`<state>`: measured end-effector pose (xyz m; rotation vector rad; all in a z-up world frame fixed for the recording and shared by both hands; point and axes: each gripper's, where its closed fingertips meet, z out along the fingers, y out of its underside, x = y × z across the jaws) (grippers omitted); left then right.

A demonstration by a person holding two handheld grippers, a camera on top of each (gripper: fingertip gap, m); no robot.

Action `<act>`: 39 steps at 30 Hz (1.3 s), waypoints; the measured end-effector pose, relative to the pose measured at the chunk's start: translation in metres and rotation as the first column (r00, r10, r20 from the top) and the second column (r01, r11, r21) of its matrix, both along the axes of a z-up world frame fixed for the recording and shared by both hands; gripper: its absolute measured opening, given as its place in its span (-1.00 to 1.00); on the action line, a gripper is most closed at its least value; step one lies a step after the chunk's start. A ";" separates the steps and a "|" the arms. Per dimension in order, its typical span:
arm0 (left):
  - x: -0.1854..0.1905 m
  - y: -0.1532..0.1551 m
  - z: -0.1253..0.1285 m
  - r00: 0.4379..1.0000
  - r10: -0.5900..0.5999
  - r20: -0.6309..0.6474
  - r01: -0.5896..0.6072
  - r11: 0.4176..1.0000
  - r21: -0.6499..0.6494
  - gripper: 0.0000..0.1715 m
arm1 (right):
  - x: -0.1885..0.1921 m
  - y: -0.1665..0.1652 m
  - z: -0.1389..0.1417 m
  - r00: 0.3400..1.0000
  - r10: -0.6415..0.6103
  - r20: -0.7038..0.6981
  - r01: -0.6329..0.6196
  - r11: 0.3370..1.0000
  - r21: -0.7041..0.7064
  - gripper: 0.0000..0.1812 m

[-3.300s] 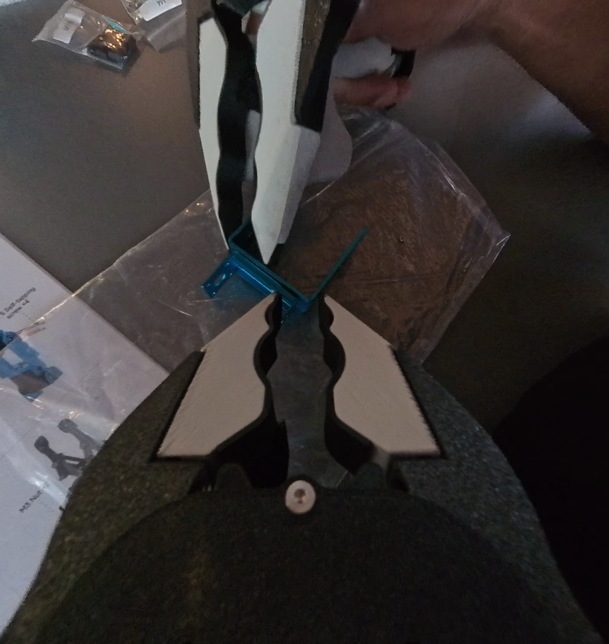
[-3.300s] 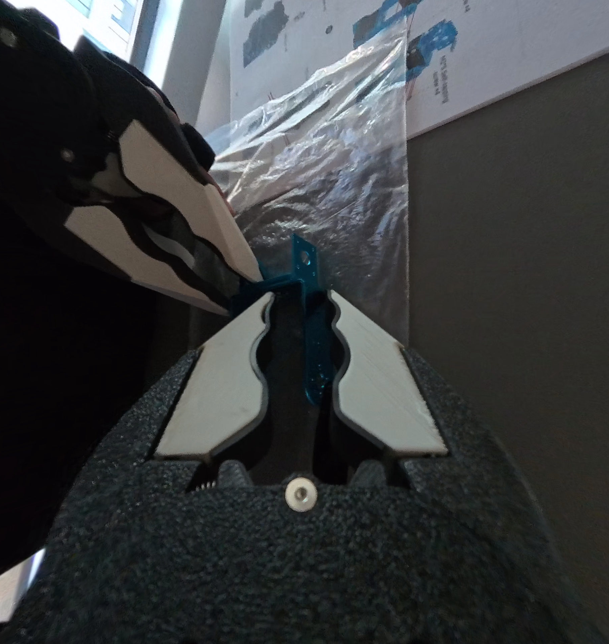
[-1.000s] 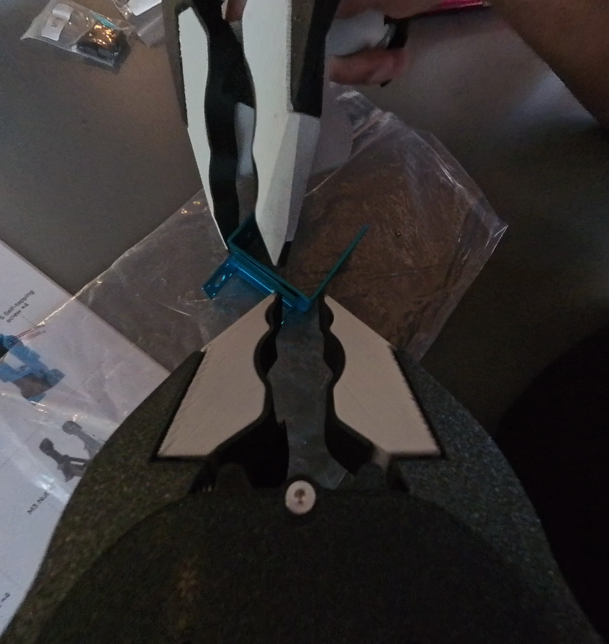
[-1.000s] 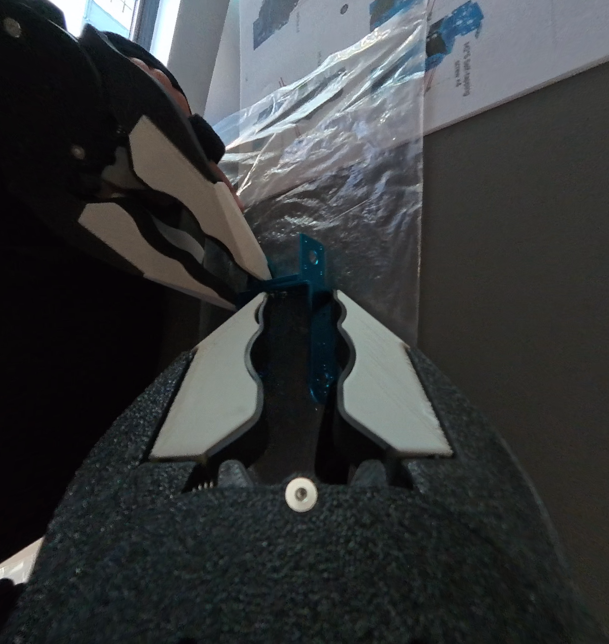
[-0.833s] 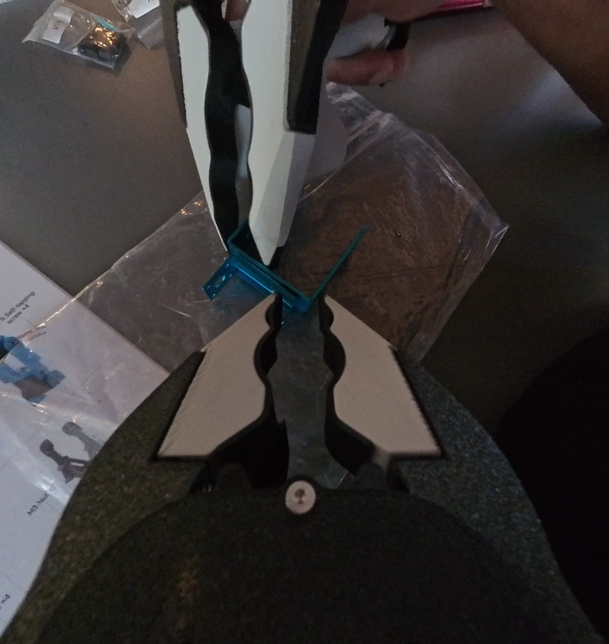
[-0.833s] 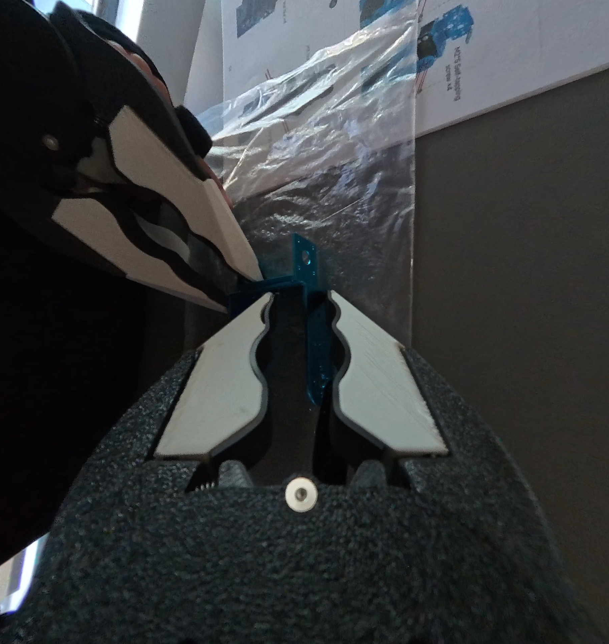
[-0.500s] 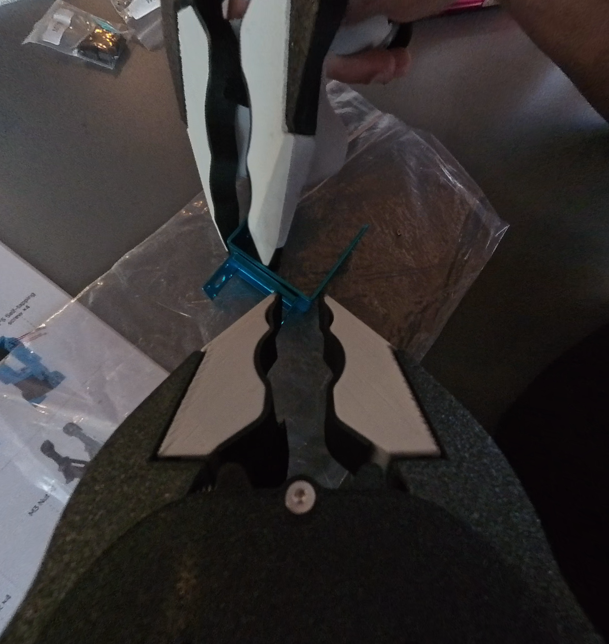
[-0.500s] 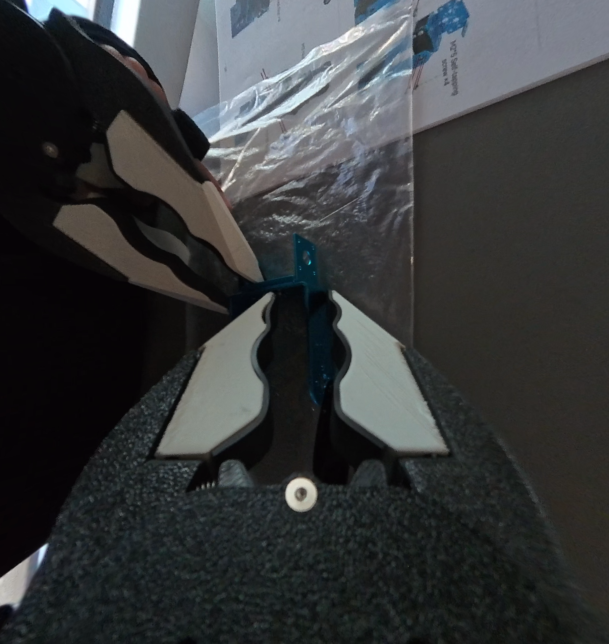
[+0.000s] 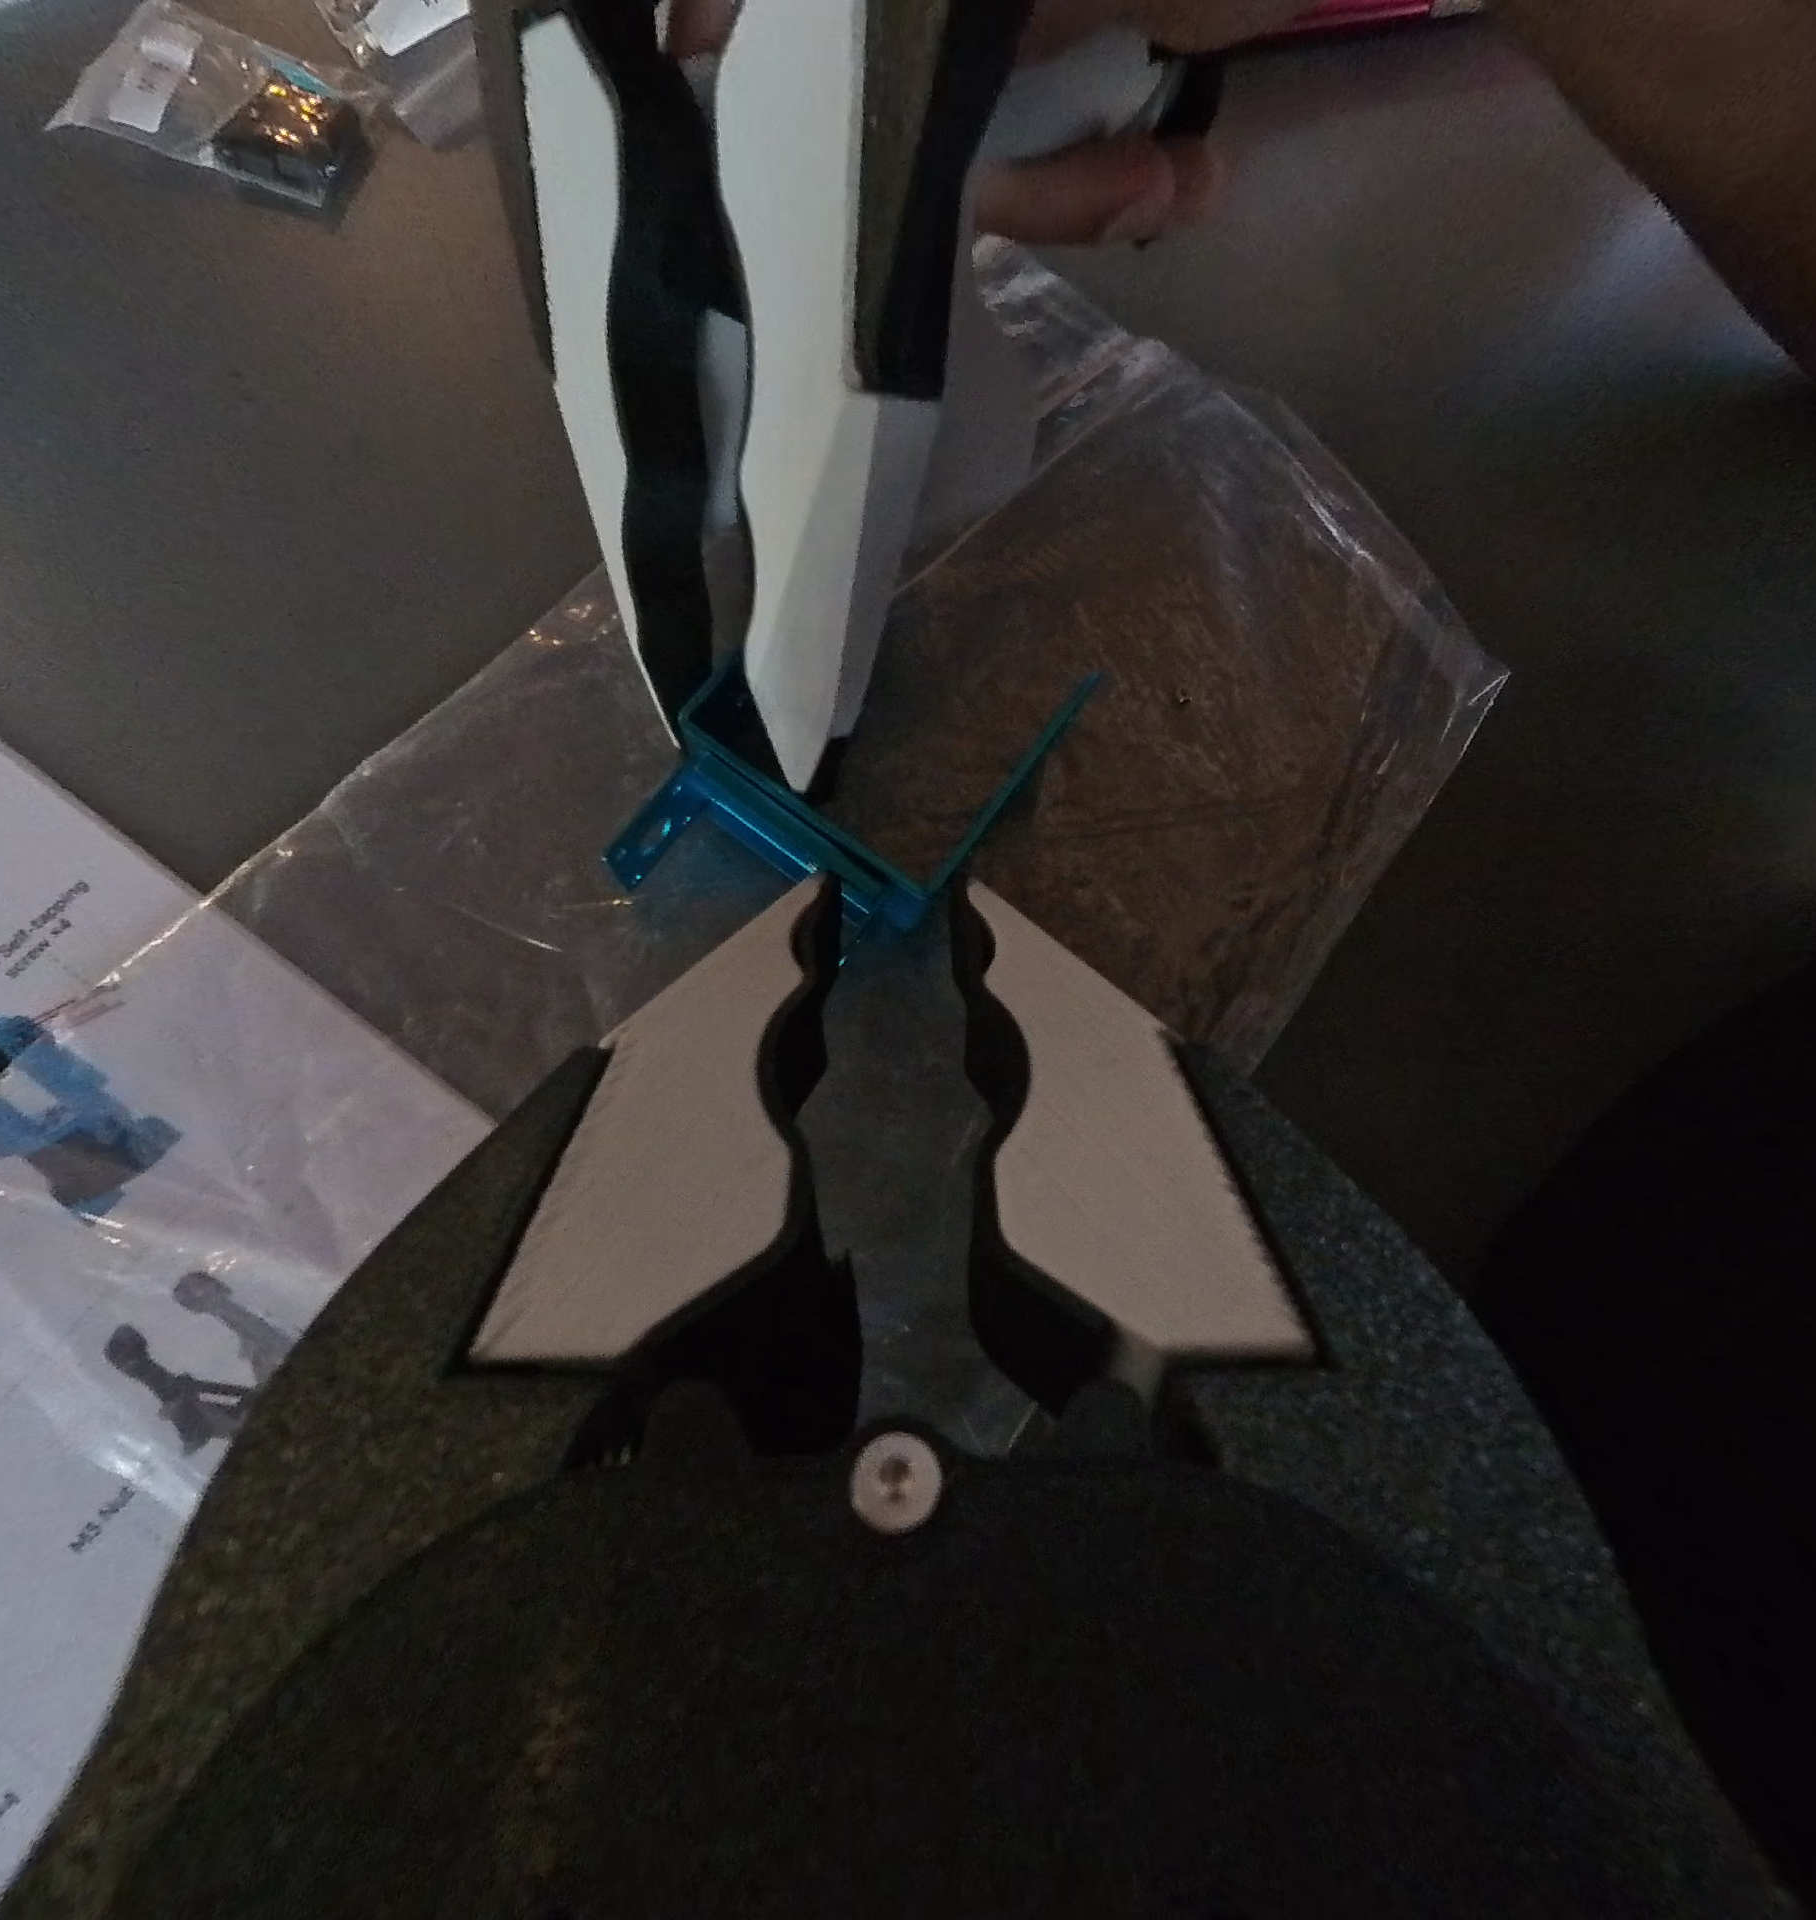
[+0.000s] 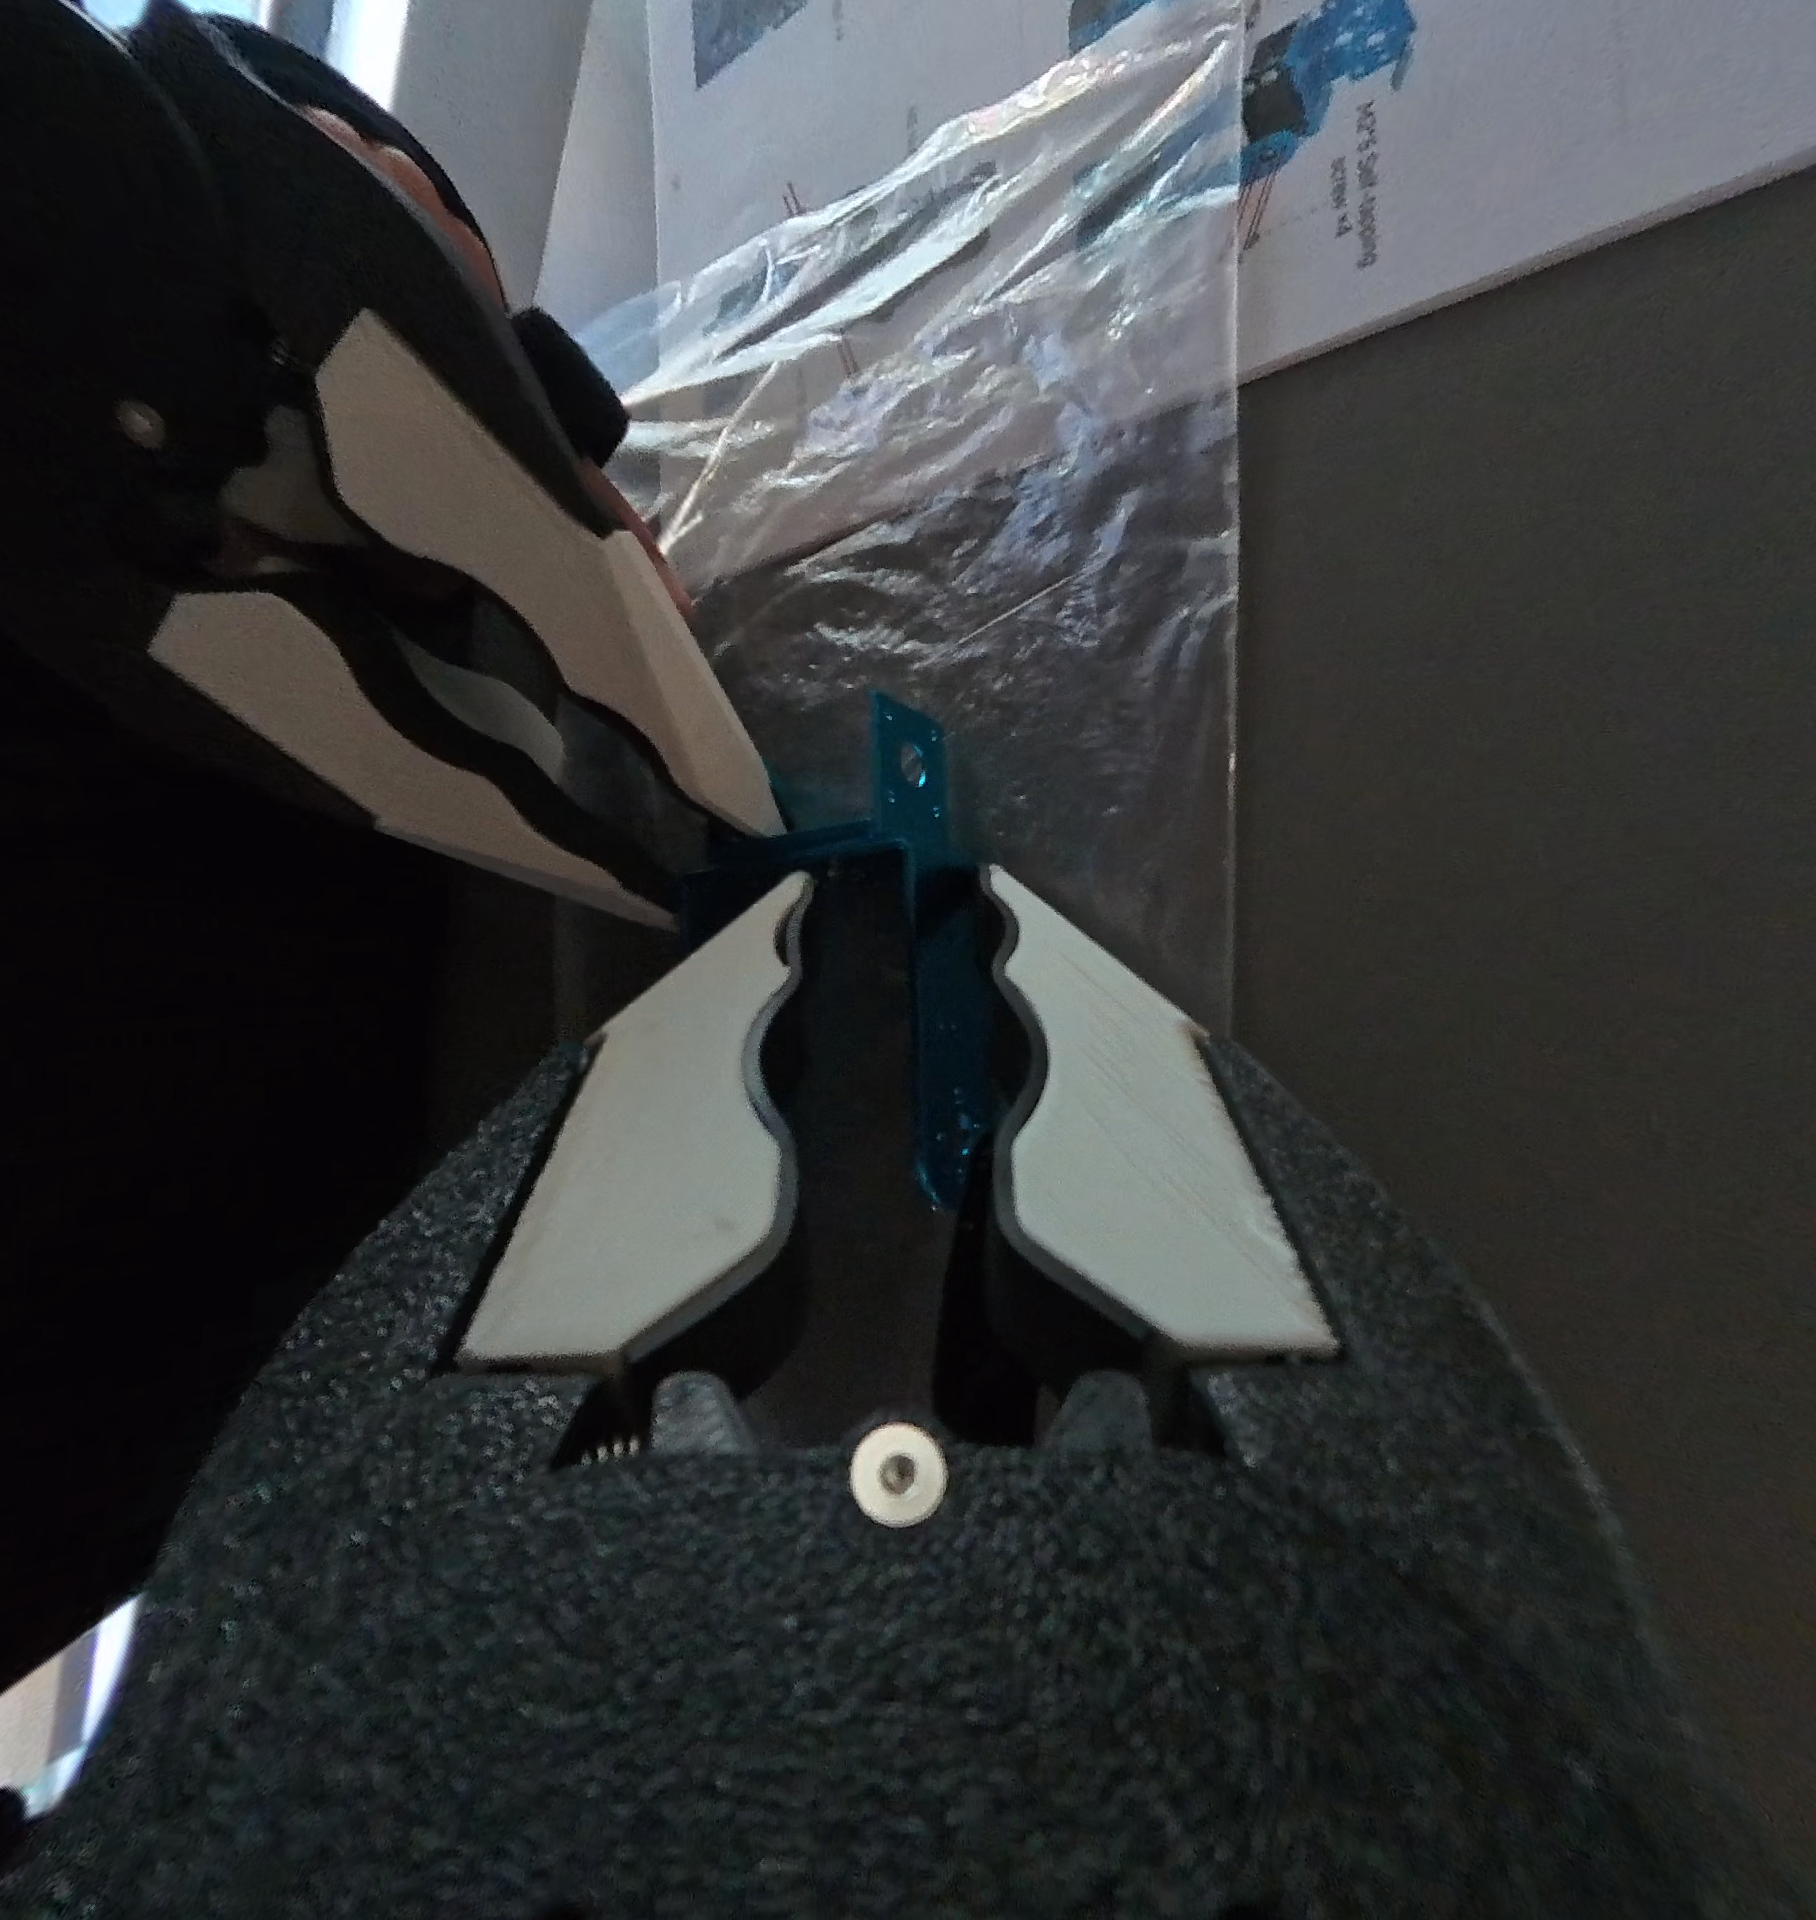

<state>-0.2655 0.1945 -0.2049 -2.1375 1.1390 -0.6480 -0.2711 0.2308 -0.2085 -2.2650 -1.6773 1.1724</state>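
A small blue metal bracket (image 9: 769, 821) is held just above a clear plastic bag (image 9: 1195, 727) on the dark table (image 9: 208, 468). My left gripper (image 9: 899, 899) is shut on the bracket's near corner. My right gripper (image 9: 738, 753) comes down from the top of the left wrist view and is shut on the bracket's far end. In the right wrist view the bracket (image 10: 909, 774) sticks up between the fingertips of my right gripper (image 10: 896, 878), with one flat side running back between the fingers. My left gripper (image 10: 727, 873) reaches in from the upper left and pinches the bracket's other end.
A white instruction sheet (image 9: 104, 1091) with blue pictures lies at the left, partly under the bag; it also shows in the right wrist view (image 10: 1506, 156). Small clear bags of parts (image 9: 218, 125) lie at the far left. A person's hand (image 9: 1091, 187) is at the top right.
Both grippers keep their hold on the bracket. The right gripper has only wobbled slightly; the bracket stays in the same place.
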 end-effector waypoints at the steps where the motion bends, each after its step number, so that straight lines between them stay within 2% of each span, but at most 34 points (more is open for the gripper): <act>1: 0.000 0.000 0.000 1.000 0.000 0.000 0.000 1.000 -0.001 -0.78 | 0.000 0.000 0.000 1.000 0.002 0.005 -0.002 1.000 0.011 -0.67; 7: 0.000 0.000 0.000 1.000 0.000 -0.001 0.000 1.000 0.000 -0.78 | -0.001 0.000 -0.001 1.000 0.006 0.025 -0.007 0.999 0.046 -0.67; 10: -0.001 0.001 0.000 1.000 0.003 0.001 -0.003 1.000 0.000 -0.77 | -0.002 0.001 0.001 1.000 -0.023 -0.003 0.023 0.999 -0.049 -0.70; 12: -0.001 0.000 0.000 1.000 0.005 0.006 -0.005 1.000 -0.004 -0.77 | -0.001 0.005 -0.002 0.999 -0.048 -0.014 0.047 0.995 -0.084 -0.81; 18: -0.001 -0.001 0.000 1.000 0.003 0.005 -0.003 1.000 -0.006 -0.78 | -0.001 0.001 0.000 0.999 -0.025 -0.023 0.023 0.997 -0.068 -0.73; 21: 0.000 -0.001 0.000 1.000 0.001 0.003 -0.001 1.000 -0.003 -0.78 | 0.000 -0.003 0.003 1.000 -0.009 -0.030 0.007 0.997 -0.077 -0.60; 25: 0.000 -0.001 0.000 1.000 -0.001 0.002 0.001 1.000 -0.003 -0.78 | 0.000 -0.003 0.003 1.000 -0.008 -0.024 0.007 0.997 -0.071 -0.60; 31: -0.001 0.000 0.000 1.000 0.002 -0.001 -0.002 1.000 0.002 -0.78 | -0.002 0.000 -0.001 1.000 0.001 0.006 -0.001 1.000 0.019 -0.67; 35: -0.001 0.001 0.000 1.000 0.006 0.001 -0.006 1.000 0.002 -0.78 | -0.002 0.001 0.001 0.999 -0.029 -0.018 0.028 0.997 -0.066 -0.70; 37: -0.001 0.000 0.000 1.000 0.005 0.003 -0.005 1.000 0.001 -0.78 | -0.001 0.004 -0.002 0.999 -0.038 -0.023 0.037 0.998 -0.060 -0.82; 39: -0.001 0.000 0.000 1.000 0.005 -0.001 -0.005 1.000 0.006 -0.77 | -0.002 0.002 0.001 0.999 -0.019 -0.039 0.016 0.998 -0.064 -0.74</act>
